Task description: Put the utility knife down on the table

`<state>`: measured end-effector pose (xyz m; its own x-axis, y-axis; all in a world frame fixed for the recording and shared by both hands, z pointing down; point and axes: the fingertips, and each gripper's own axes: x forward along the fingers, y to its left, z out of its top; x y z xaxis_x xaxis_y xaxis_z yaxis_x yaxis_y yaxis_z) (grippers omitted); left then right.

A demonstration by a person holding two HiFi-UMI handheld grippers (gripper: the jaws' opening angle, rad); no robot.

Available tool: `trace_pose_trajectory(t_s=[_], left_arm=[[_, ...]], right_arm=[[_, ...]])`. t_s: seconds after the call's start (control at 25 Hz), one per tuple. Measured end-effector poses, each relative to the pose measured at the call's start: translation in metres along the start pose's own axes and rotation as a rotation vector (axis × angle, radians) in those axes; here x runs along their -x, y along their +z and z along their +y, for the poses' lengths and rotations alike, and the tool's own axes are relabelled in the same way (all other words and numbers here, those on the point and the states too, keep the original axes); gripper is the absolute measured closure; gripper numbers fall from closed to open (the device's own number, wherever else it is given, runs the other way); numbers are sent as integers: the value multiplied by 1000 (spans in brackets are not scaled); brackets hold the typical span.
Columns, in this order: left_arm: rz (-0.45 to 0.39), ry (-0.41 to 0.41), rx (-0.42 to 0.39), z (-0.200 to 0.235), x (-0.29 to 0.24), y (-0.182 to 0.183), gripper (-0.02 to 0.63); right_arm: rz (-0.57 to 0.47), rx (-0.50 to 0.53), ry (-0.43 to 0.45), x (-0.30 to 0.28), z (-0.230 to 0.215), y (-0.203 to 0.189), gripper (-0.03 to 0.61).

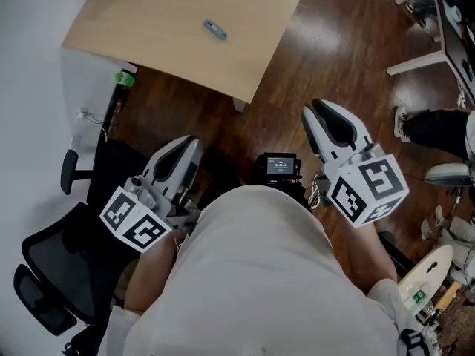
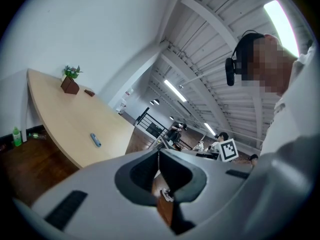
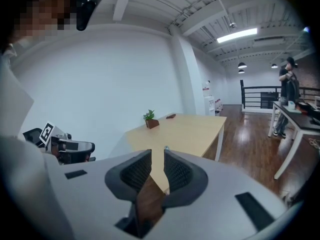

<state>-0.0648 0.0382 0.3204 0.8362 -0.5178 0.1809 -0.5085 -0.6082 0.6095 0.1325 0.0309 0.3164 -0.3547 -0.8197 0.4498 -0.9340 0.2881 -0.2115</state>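
The utility knife (image 1: 214,30), small and blue-grey, lies flat on the light wooden table (image 1: 171,13), far ahead of both grippers. The left gripper view also shows the knife (image 2: 95,140) on the tabletop (image 2: 60,114). My left gripper (image 1: 191,143) is held low against the person's body, over the wood floor, its jaws closed tip to tip (image 2: 159,153) on nothing. My right gripper (image 1: 315,111) is also near the body. Its jaws stand a narrow gap apart (image 3: 158,156), nothing between them, and point toward the table (image 3: 190,131).
A black office chair (image 1: 52,265) stands at my left. A green bottle (image 1: 125,78) sits on the floor by the table. A potted plant (image 3: 149,119) is on the table's far end. A person's legs (image 1: 438,128) and a white desk frame (image 1: 423,58) are at right.
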Motion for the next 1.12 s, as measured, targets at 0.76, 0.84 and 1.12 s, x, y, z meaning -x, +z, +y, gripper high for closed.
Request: trace_pose_trajectory(t_s=[0.76,0.84,1.12], left_arm=[[18,-5,-59,-74,-13,-47,612],[18,-3,-63,-76,-12,-49,612],[34,-7,-76,-82,-14,-54,612]], right_arm=[[-86,11,78,64,-10,-11,580],[-92,15,81,66,-10,-10,580],[-93,34,88,69,-9,-11,580]])
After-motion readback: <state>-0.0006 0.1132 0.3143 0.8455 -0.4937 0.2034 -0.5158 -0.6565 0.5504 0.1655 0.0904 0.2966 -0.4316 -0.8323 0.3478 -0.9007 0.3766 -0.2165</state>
